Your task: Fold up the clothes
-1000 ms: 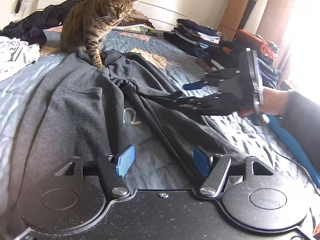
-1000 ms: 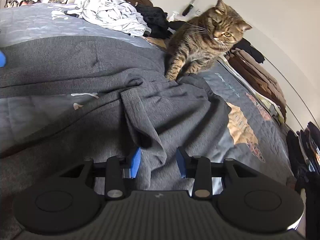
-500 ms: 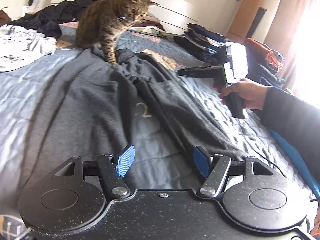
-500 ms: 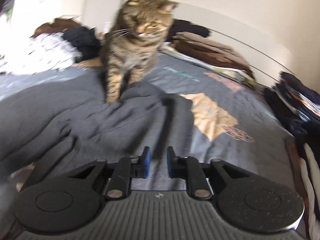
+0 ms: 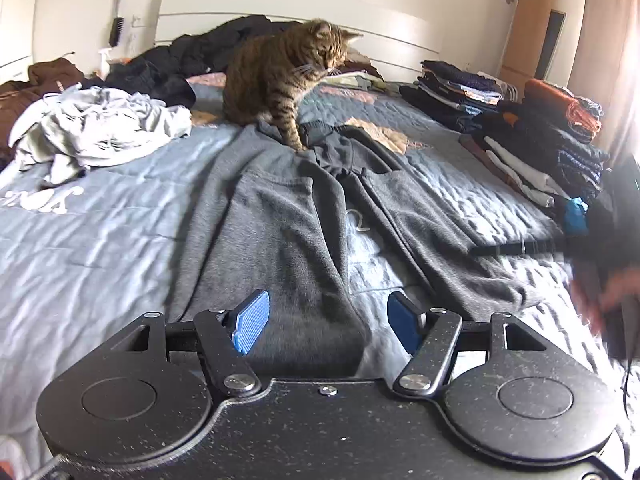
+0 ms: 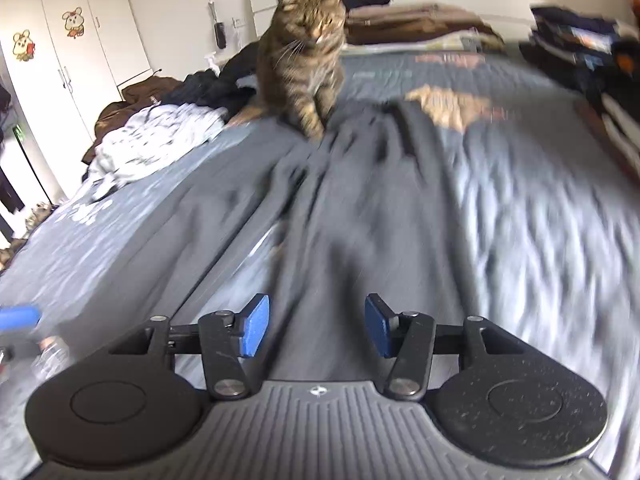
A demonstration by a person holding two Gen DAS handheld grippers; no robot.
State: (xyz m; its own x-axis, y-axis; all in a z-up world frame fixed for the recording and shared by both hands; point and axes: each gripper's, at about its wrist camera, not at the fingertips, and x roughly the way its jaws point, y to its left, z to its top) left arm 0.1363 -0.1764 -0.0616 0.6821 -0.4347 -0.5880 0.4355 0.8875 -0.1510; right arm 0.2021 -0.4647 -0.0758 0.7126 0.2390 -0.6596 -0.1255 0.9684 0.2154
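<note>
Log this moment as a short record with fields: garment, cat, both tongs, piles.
garment: dark grey trousers spread flat on the bed, legs toward the camera
cat: tabby sitting at the waistband end, front paw on the cloth
left tongs: open, above a trouser leg, gripping nothing
right tongs: open, above the trousers; view blurred
unfolded pile: light grey clothes to the left
folded stacks: along the right edge

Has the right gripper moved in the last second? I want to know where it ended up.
Yes. The right gripper, jaws open, pulled back from mid-bed over the grey trousers to the near right edge, by the folded stacks.
</note>
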